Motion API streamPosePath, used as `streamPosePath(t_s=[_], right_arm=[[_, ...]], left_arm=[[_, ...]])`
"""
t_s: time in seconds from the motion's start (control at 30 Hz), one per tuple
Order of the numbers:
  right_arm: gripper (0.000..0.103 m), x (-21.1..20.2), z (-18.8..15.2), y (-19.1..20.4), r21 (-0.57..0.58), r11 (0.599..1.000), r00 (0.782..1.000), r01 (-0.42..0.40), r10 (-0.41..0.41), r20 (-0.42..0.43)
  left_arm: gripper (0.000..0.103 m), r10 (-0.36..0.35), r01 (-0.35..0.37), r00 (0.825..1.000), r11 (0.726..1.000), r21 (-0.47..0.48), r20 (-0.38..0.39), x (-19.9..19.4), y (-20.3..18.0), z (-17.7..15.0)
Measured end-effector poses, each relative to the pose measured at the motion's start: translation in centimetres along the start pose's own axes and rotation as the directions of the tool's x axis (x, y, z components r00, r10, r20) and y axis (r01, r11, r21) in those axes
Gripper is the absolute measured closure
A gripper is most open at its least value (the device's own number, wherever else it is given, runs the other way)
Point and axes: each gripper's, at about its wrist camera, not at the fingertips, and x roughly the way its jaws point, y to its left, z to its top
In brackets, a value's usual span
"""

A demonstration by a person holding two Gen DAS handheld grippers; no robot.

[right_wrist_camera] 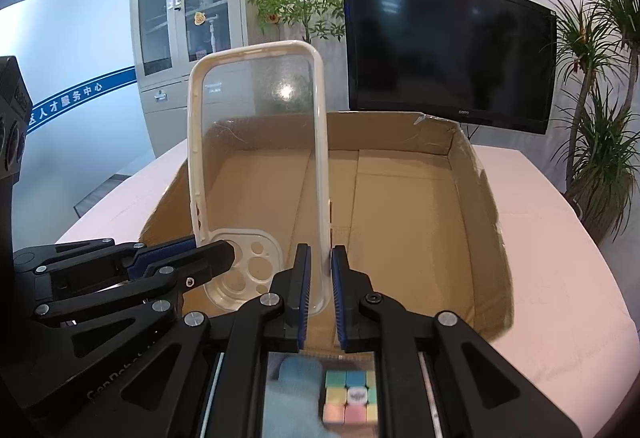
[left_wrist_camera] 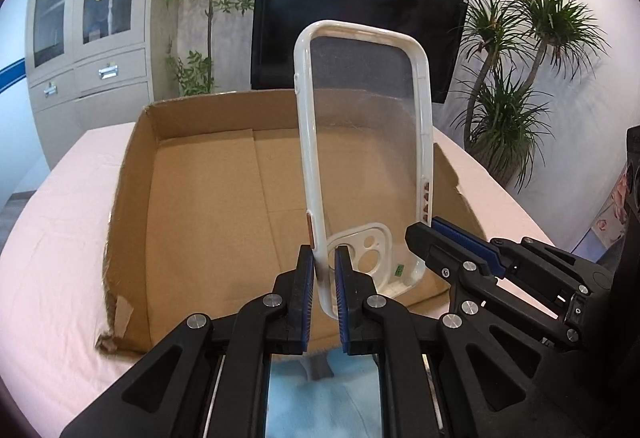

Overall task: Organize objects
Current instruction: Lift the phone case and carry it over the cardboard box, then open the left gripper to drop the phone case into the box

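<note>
Left wrist view: I'm carrying the clear phone case point(left_wrist_camera: 362, 158) upright over the near edge of the empty cardboard box point(left_wrist_camera: 208, 198), left gripper point(left_wrist_camera: 325, 280) and right gripper point(right_wrist_camera: 321, 278) each pinching a side rim (both clamped), so next I'm judging a lowering and joint release inside.
</note>
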Motion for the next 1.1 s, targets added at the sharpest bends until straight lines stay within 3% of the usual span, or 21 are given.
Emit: streamPosePath(t_s=[0.37,0.5,0.67,0.77,0.9,0.97,1.0,1.03,1.07,1.1], right_arm=[[0.095,7.6,1.4,-1.3,0.035,0.999,0.993,-0.014,0.018,-0.117],[0.095,10.6,0.1,-1.7,0.069,0.998,0.982,-0.007,0.020,-0.190],[0.095,13.5,-1.7,-1.7,0.060,0.998,0.959,0.012,0.005,-0.284],[0.095,12.8,-1.6,-1.3,0.042,0.999,0.960,0.030,-0.017,-0.278],[0.095,8.4,0.4,-0.2,-0.017,0.999,0.980,0.031,-0.034,-0.198],[0.087,4.1,1.6,0.1,-0.051,0.998,0.992,0.024,-0.031,-0.123],[0.078,2.4,1.9,0.2,-0.059,0.998,0.995,0.022,-0.028,-0.093],[0.055,0.4,2.1,0.3,-0.068,0.998,0.998,0.019,-0.023,-0.056],[0.039,-1.8,2.2,0.2,-0.069,0.997,1.000,0.020,-0.021,-0.019],[0.018,-4.3,2.0,-0.2,-0.060,0.998,0.999,0.015,-0.013,0.033]], left_arm=[[0.096,0.007,-0.010,0.990,1.000,-0.019,-0.143,8.3,2.4,2.5],[0.096,-0.004,-0.004,0.968,0.999,-0.032,-0.251,12.5,3.6,1.3],[0.096,0.041,-0.057,0.949,0.997,-0.043,-0.314,14.8,4.5,-0.3],[0.096,0.059,-0.070,0.956,0.997,-0.029,-0.286,13.4,4.2,-0.2],[0.095,0.064,-0.063,0.987,0.998,0.014,-0.147,7.1,3.1,1.8],[0.088,0.046,-0.045,0.995,0.999,0.017,-0.088,4.0,2.6,2.1],[0.072,0.042,-0.041,0.998,0.999,0.018,-0.051,2.0,2.3,2.1],[0.047,0.048,-0.048,0.999,0.999,0.020,0.001,-0.4,1.9,1.8],[0.035,0.062,-0.062,0.998,0.998,0.022,0.026,-1.9,2.0,1.5],[0.017,0.096,-0.098,0.993,0.995,0.030,0.071,-4.2,1.6,0.7]])
